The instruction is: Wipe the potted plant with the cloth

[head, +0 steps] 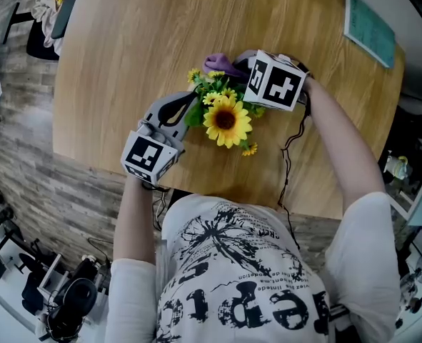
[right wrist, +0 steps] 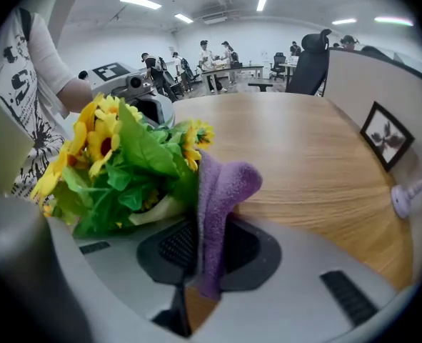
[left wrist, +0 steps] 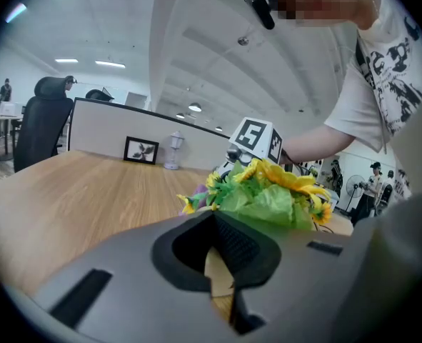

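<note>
The potted plant [head: 225, 116], one big sunflower among small yellow blooms and green leaves, stands near the middle of the round wooden table [head: 125, 41]. My left gripper [head: 189, 106] is shut, its tips at the leaves on the plant's left side; in the left gripper view the shut left gripper [left wrist: 214, 224] has the plant [left wrist: 268, 191] just beyond it. My right gripper [head: 239, 64] reaches in from the far right of the plant, shut on a purple cloth [head: 221, 64]. In the right gripper view the cloth [right wrist: 221, 188] sticks up from the right gripper [right wrist: 200, 259] against the leaves [right wrist: 125, 163].
A teal book [head: 368, 20] lies at the table's far right edge. A small picture frame [left wrist: 141, 150] and a white object [left wrist: 171, 151] stand by the grey partition. A black cable [head: 289, 148] trails over the table's near edge. An office chair [left wrist: 43, 120] sits beyond.
</note>
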`<state>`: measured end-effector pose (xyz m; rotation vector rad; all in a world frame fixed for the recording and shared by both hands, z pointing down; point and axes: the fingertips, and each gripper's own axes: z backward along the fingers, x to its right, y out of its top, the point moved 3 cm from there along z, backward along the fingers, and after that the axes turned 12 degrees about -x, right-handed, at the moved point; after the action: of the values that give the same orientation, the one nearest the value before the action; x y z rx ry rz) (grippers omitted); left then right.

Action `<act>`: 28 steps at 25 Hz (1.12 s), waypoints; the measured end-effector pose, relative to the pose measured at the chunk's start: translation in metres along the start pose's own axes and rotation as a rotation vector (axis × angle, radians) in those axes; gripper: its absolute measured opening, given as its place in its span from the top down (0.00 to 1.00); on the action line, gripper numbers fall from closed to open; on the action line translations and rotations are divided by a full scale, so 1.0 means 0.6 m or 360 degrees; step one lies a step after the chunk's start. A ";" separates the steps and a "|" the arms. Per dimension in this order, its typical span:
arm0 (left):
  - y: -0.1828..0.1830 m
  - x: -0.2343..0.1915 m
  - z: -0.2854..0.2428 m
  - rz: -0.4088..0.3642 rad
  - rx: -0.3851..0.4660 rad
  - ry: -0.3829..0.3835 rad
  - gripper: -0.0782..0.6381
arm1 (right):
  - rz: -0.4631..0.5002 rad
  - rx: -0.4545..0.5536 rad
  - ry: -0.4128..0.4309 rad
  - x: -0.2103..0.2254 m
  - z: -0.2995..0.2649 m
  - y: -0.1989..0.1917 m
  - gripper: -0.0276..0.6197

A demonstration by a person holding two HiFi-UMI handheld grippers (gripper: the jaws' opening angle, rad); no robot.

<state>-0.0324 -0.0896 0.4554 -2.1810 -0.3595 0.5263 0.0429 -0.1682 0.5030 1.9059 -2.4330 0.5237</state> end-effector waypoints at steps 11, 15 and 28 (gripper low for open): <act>0.000 0.001 0.000 0.0001 0.0001 0.0009 0.89 | -0.0001 -0.0058 0.0066 -0.028 0.006 -0.034 0.85; 0.000 0.001 0.000 -0.0005 0.0003 0.0007 0.89 | -0.0066 -0.0050 0.0069 -0.036 0.005 -0.046 0.85; 0.000 0.000 0.001 -0.0018 -0.0016 0.0014 0.89 | -0.0305 -0.0035 0.0143 -0.084 0.009 -0.097 0.85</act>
<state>-0.0328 -0.0892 0.4552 -2.1891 -0.3704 0.5091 0.1120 -0.1342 0.5025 2.0309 -2.1639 0.5578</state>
